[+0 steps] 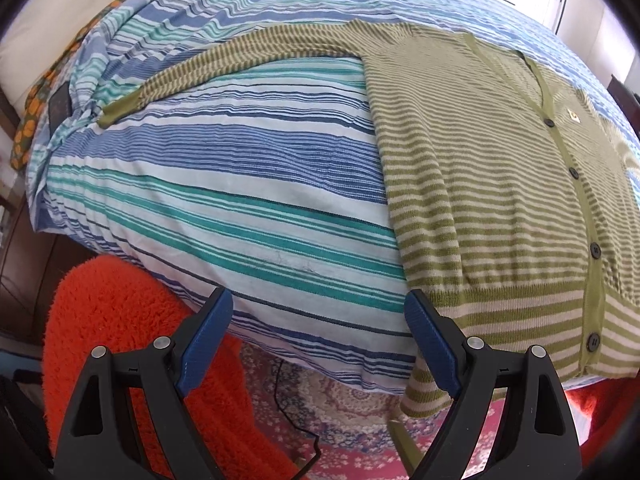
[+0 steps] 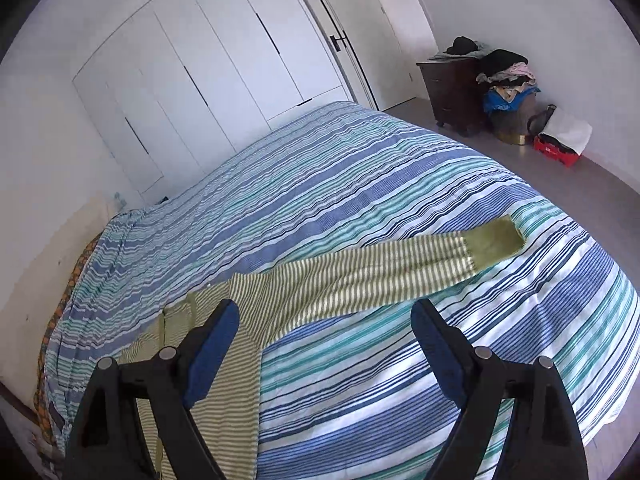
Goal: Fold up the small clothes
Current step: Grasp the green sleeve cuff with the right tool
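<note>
Cardigan (image 1: 500, 184) flat on striped bedspread (image 1: 240, 184), left gripper (image 1: 320, 312) and right gripper (image 2: 324, 320) spread, empty

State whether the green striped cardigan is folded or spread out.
Spread out: the cardigan lies flat and buttoned on the bed, both sleeves stretched sideways.

One striped cardigan (image 1: 480, 184) with five dark buttons (image 1: 595, 249) lies on one bed (image 1: 224, 184).

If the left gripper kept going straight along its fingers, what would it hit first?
Probably the striped bedcover just left of the green cardigan; the open left gripper frames bare cover, with the cardigan's hem beside one finger. Depth is uncertain.
</note>
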